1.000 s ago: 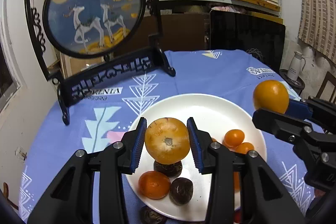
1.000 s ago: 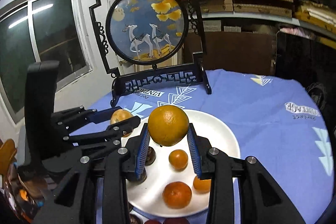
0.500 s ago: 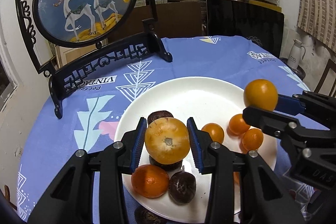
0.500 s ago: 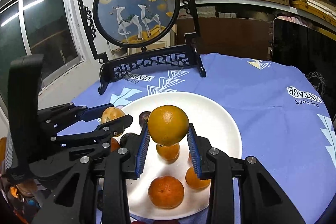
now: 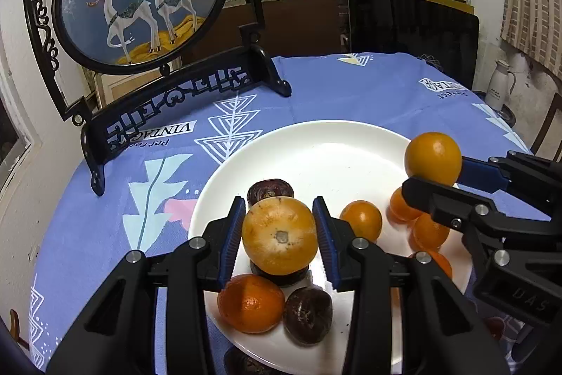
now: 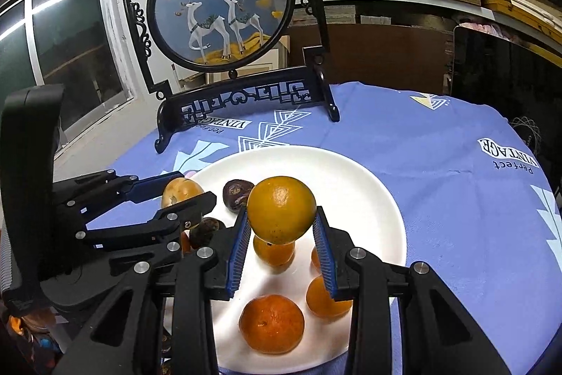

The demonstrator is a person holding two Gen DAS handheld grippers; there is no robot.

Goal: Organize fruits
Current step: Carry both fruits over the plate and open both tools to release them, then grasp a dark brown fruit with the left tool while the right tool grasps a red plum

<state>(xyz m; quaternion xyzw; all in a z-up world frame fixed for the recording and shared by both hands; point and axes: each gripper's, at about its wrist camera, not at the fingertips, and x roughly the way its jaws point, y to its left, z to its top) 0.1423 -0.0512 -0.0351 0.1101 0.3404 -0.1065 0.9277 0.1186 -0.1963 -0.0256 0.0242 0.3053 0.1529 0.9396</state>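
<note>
both fruits lower, seemingly

plate white | tablecloth blue, white triangle print | oranges orange

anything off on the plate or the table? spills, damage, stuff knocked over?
Nothing stands out. The white plate sits flat on the blue tablecloth with small oranges and dark fruits loose on it, no spill. The left tool and right tool each grip a large orange fruit above the plate. The deer screen stands upright.
</note>
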